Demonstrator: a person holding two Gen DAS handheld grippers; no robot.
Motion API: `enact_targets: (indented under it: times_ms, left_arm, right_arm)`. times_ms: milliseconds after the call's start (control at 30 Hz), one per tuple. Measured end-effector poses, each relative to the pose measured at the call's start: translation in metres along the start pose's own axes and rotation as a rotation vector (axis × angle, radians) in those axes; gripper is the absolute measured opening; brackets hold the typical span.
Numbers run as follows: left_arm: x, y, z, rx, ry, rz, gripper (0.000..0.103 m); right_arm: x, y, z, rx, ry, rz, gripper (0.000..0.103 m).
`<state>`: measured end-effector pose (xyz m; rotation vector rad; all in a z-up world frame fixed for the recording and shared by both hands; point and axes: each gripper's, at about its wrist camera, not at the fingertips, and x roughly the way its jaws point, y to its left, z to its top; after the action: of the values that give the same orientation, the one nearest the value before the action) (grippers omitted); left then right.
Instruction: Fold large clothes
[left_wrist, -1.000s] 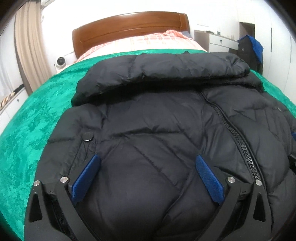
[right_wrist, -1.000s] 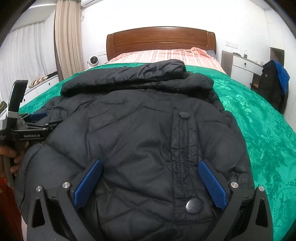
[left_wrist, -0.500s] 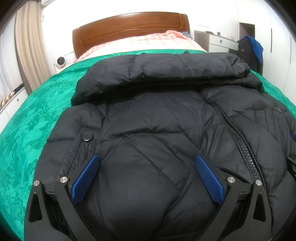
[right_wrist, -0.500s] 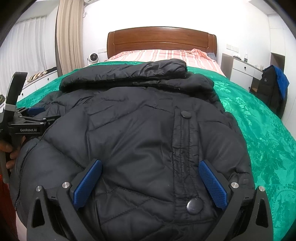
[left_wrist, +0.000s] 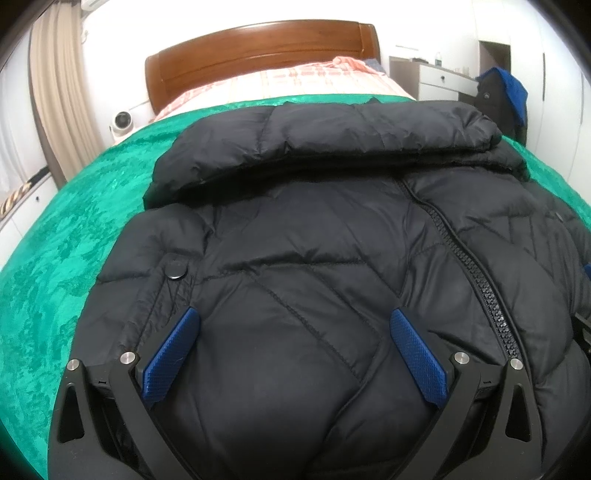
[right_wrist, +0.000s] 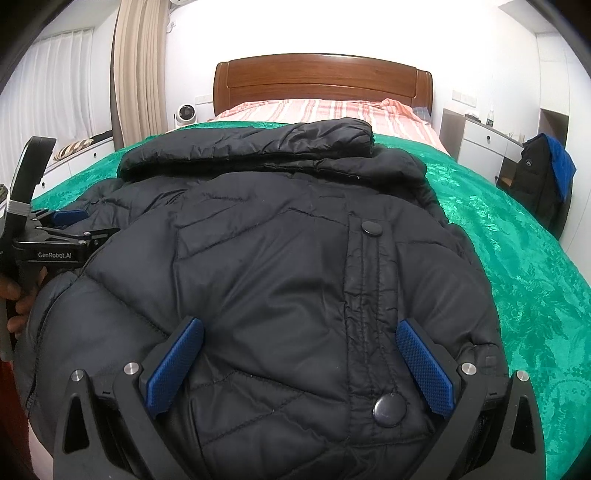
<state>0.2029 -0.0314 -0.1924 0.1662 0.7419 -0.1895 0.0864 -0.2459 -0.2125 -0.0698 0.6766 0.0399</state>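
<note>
A large black quilted puffer jacket (left_wrist: 314, 236) lies front up on a green bedspread (left_wrist: 55, 236), hood toward the headboard, with its zipper (left_wrist: 480, 288) open. My left gripper (left_wrist: 293, 321) is open with its blue pads (left_wrist: 171, 349) spread over the jacket's lower left part. My right gripper (right_wrist: 299, 330) is open over the jacket (right_wrist: 277, 240) at its lower right part, beside a snap-button placket (right_wrist: 371, 227). The left gripper also shows at the left edge of the right wrist view (right_wrist: 68, 218), at the jacket's left side. Neither holds fabric.
The green bedspread (right_wrist: 517, 258) covers the bed; striped pink bedding (right_wrist: 314, 110) and a wooden headboard (right_wrist: 321, 79) lie beyond. A white dresser (right_wrist: 480, 144) and a dark bag with blue cloth (right_wrist: 543, 173) stand at right. A small white fan (right_wrist: 184, 112) and curtains are at left.
Both grippers have moved slightly nearer over the jacket; the jacket itself stays in place and both grippers stay open.
</note>
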Motion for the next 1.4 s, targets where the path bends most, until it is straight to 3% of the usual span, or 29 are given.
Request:
enact_targets:
  times_ms: [1400]
  left_arm:
    - [-0.031,0.002,-0.028,0.012,0.021,-0.011,0.103]
  right_arm:
    - [-0.001,0.002,-0.002,-0.007,0.000,-0.008,0.103]
